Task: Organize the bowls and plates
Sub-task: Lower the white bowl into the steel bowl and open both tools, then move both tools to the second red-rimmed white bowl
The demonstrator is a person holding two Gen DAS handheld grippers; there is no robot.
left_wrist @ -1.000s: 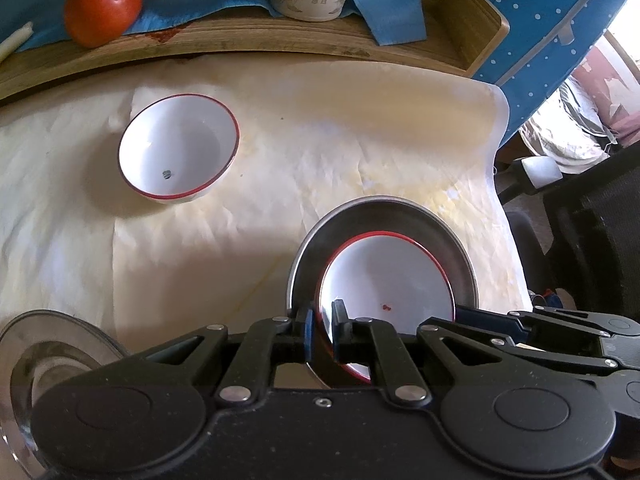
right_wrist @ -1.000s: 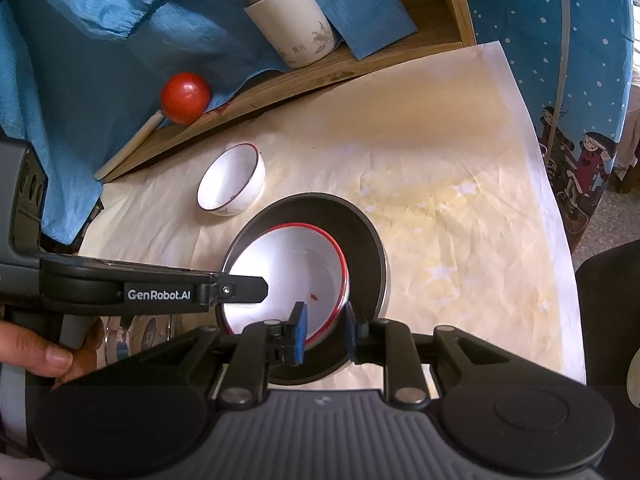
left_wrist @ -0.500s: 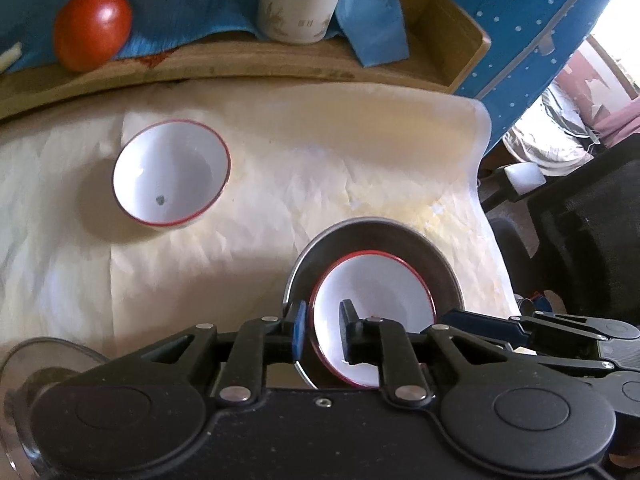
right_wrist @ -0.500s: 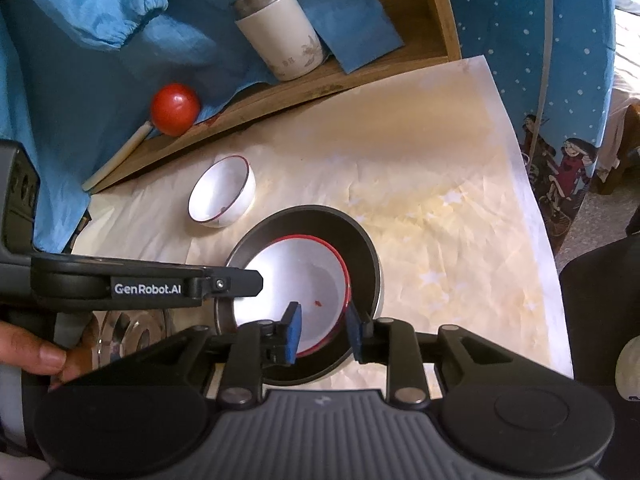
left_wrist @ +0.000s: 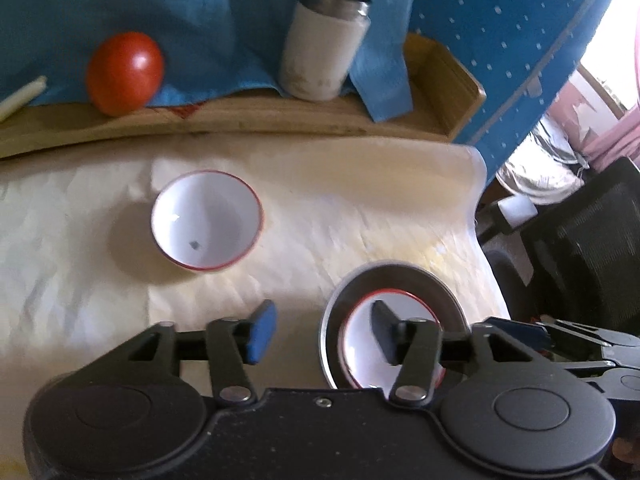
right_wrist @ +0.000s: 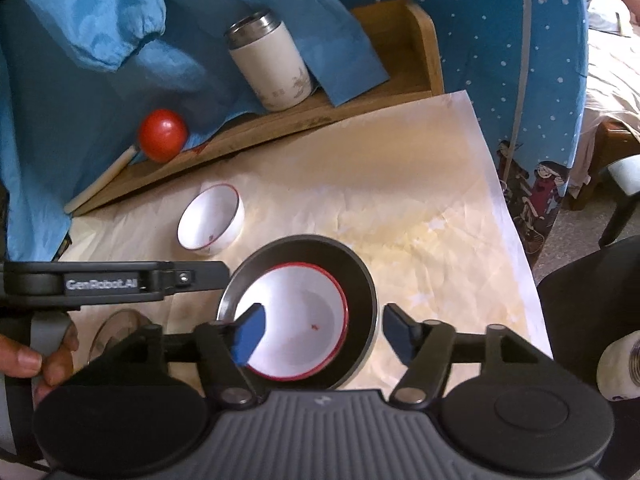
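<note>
Two handheld grippers hover over a table covered in creased, cream-coloured paper (right_wrist: 400, 184). Below them, a white bowl with a thin red rim (right_wrist: 296, 320) sits nested inside a wider, shallow metal bowl (right_wrist: 360, 276) with a dull grey sheen, apparently a stack just set down. The left gripper (left_wrist: 320, 334) has its jaws opening, one blue pad over bare paper and the dark one above the nested bowl, gripping nothing. The right gripper (right_wrist: 324, 330) is also opening, its pads straddling the stack's near edge without pressing it. A second red-rimmed white bowl (left_wrist: 207, 220), smooth and glossy with a small dark speck inside, stands alone farther back on the paper, probably next to be stacked. Part of a shiny metal plate (right_wrist: 116, 322) shows beside the left hand (right_wrist: 36, 360). Behind, a low wooden shelf (right_wrist: 416, 40) holds a round red tomato (left_wrist: 125, 73) and a white cylindrical flask with a steel top (left_wrist: 324, 46), partly draped by blue cloth (left_wrist: 160, 8).
</note>
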